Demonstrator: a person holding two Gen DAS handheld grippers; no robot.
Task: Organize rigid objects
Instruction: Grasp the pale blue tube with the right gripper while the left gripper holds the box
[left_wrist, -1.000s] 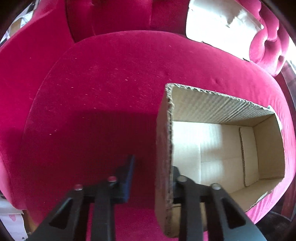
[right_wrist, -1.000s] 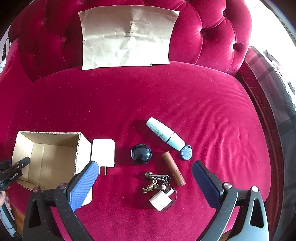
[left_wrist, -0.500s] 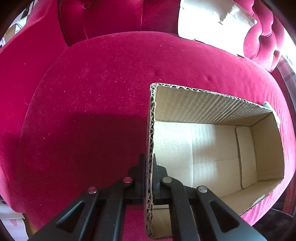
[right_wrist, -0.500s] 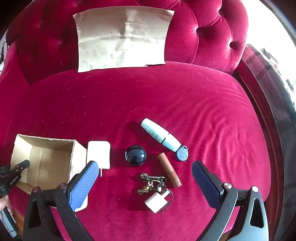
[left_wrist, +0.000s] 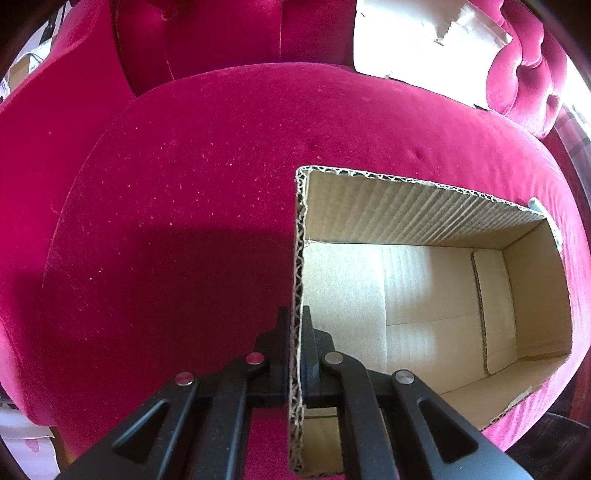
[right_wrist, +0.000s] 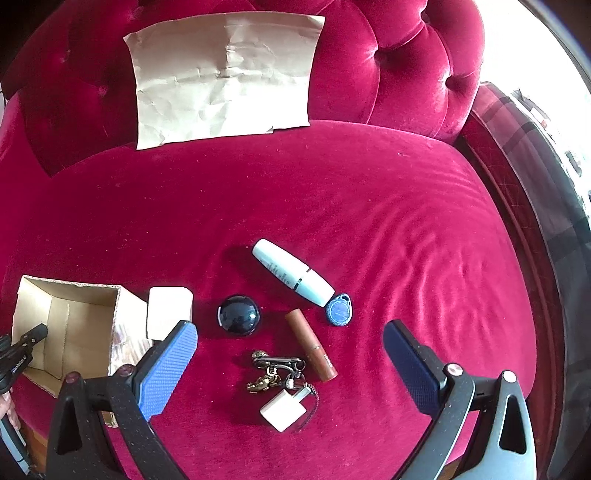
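Observation:
My left gripper (left_wrist: 296, 325) is shut on the left wall of an open, empty cardboard box (left_wrist: 413, 295) that sits on a red velvet seat. The box also shows in the right wrist view (right_wrist: 70, 325) at the left, with the left gripper (right_wrist: 35, 334) at its wall. My right gripper (right_wrist: 290, 345) is open and empty above small items: a white charger block (right_wrist: 168, 308), a dark round ball (right_wrist: 238, 314), a pale blue tube (right_wrist: 293, 273), a blue key fob (right_wrist: 339, 311), a brown lipstick tube (right_wrist: 310, 345), a keyring (right_wrist: 275, 371) with a white tag (right_wrist: 282, 410).
Brown paper (right_wrist: 225, 74) leans on the tufted red backrest (right_wrist: 417, 62); it shows overexposed in the left wrist view (left_wrist: 424, 48). The seat (right_wrist: 332, 192) drops off at the right to a dark wooden frame (right_wrist: 517, 221).
My left gripper's fingers have closed onto the box's left wall. The right gripper has drifted a little, so the items sit slightly lower-left in its view.

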